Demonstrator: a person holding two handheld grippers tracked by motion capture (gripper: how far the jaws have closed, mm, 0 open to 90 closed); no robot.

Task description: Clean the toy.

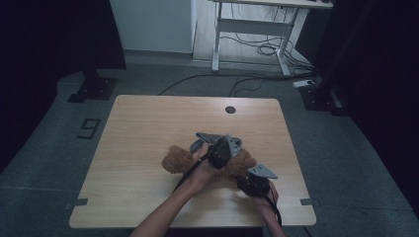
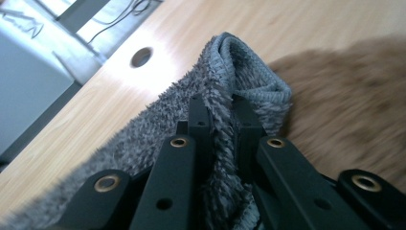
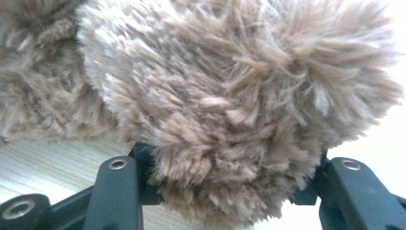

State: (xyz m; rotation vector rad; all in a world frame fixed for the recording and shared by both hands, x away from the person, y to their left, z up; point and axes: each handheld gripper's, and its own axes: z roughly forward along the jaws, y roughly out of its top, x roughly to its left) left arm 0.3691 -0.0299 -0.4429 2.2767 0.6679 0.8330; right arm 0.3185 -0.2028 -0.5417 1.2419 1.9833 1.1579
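Near the table's [image 1: 148, 123] front-right corner, the left gripper [image 2: 218, 112] pinches a grey fuzzy cloth [image 2: 249, 81] while the right gripper [image 3: 225, 191] clamps a brown plush toy [image 3: 230, 96]; tugging could slip the thin fold free.

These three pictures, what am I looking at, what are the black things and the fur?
A person sits at a wooden table, holding a hand-held two-jaw tool in each hand. The high view looks down from above; the other two come from cameras riding on each tool. The left tool is shut on a fold of grey fuzzy cloth. The right tool is closed around part of a brown furry plush toy, which lies on the table. The round hole is in the tabletop.
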